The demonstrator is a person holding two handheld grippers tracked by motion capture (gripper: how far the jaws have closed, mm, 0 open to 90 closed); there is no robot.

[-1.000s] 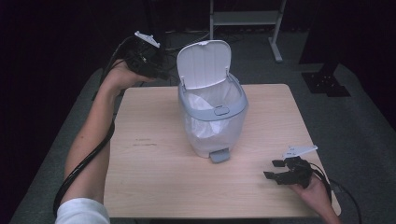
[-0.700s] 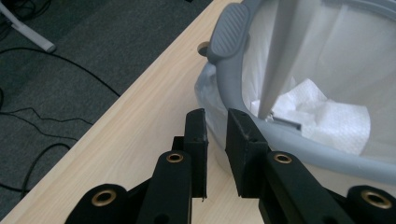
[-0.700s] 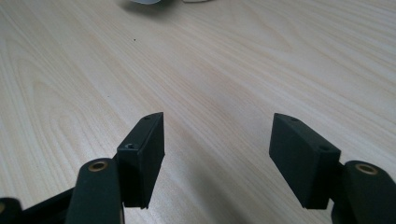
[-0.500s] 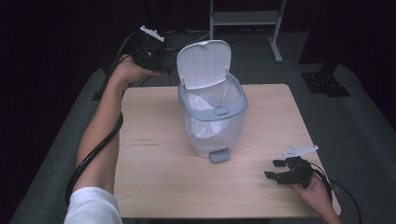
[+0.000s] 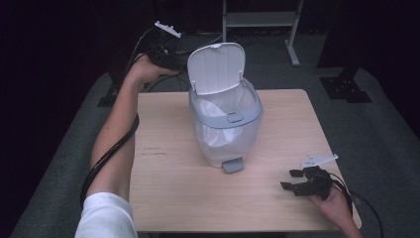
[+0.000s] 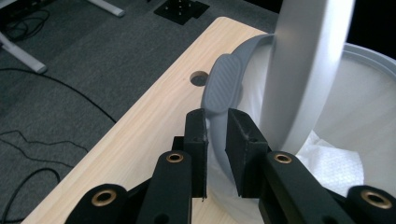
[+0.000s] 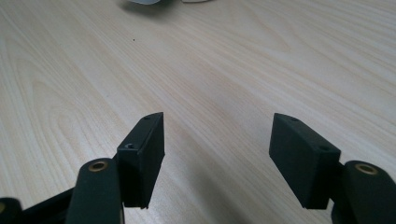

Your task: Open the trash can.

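Nowhere readable writing; left gripper jaws clamped on bin rim, right gripper jaws apart.

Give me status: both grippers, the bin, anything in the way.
Left gripper shut on the bin's grey handle at the back rim. Right gripper open, low over the table. Bin upright, lid up, liner in. Nothing in the way.

Light wooden table on grey carpet, cable hole beyond the left fingers, grey-rimmed pedal bin standing mid-table
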